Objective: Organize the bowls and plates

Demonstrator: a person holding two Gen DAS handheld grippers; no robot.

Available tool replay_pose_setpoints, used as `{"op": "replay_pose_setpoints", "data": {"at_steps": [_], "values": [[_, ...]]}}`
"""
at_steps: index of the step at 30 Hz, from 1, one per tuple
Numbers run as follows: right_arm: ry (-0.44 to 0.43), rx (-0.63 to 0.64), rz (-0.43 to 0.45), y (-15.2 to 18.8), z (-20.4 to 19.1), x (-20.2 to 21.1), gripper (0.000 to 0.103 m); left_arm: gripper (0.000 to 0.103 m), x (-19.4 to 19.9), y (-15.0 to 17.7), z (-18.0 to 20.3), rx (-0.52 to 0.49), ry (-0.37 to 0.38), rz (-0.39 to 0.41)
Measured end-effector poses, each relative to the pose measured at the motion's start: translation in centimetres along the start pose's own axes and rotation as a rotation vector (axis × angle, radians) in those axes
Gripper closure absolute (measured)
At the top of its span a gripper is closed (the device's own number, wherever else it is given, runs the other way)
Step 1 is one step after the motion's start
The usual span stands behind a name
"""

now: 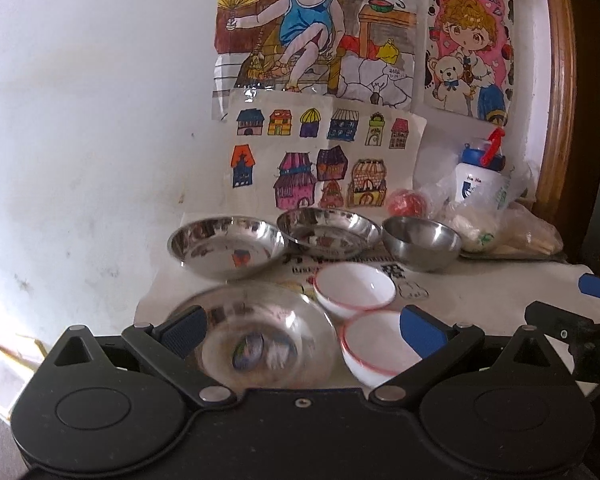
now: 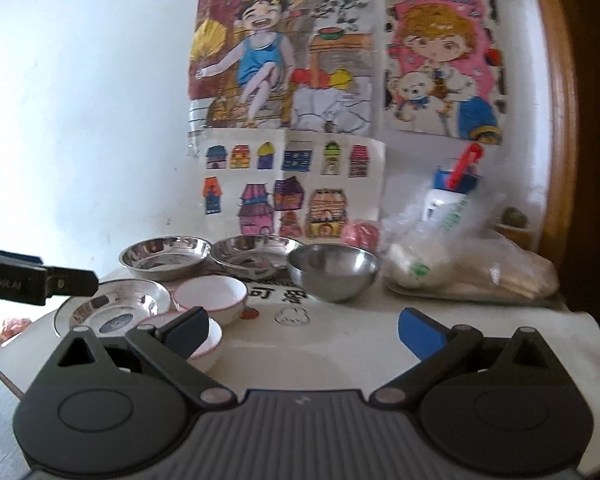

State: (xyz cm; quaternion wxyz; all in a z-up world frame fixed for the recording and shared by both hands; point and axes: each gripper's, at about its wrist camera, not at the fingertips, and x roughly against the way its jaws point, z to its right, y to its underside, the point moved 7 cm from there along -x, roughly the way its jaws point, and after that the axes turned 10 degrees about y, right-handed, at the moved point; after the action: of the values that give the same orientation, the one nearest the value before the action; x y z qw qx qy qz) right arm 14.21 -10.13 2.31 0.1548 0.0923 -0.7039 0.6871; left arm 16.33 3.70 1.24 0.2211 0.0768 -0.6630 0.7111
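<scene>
On the white table stand three shiny steel plates and one steel bowl. The near steel plate (image 1: 256, 336) (image 2: 116, 308) lies under my open left gripper (image 1: 304, 332). Two more steel plates (image 1: 226, 246) (image 1: 328, 232) line the wall, with the deep steel bowl (image 1: 422, 242) (image 2: 334, 276) to their right. Two white bowls with red rims (image 1: 354, 286) (image 1: 380, 348) sit side by side, also in the right wrist view (image 2: 212, 296) (image 2: 208, 340). My right gripper (image 2: 304, 330) is open over bare table, its left finger beside the nearer white bowl.
Plastic bags (image 2: 460, 256), a white bottle with a blue cap (image 1: 478, 176) and a red item (image 1: 406, 202) crowd the back right corner on a tray. Children's drawings (image 1: 312, 160) hang on the wall. A wooden frame (image 1: 556, 80) borders the right. The table's left edge (image 2: 4, 364) lies close.
</scene>
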Motion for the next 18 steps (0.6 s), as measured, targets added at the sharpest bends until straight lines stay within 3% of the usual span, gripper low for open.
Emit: {"op": "replay_pose_setpoints", "data": {"at_steps": [4, 10, 18], "values": [[-0.052, 0.026, -0.003, -1.9, 0.0, -2.4, 0.0, 0.001, -2.1, -2.2, -1.4, -0.003, 0.005, -0.008], [-0.158, 0.077, -0.049, -5.0, 0.2, -7.2, 0.0, 0.001, -6.5, -6.1, -3.8, 0.026, 0.085, -0.034], [-0.247, 0.194, -0.094, -8.6, 0.2, -14.0, 0.0, 0.001, -12.9, -11.4, -4.9, -0.138, 0.146, -0.05]]}}
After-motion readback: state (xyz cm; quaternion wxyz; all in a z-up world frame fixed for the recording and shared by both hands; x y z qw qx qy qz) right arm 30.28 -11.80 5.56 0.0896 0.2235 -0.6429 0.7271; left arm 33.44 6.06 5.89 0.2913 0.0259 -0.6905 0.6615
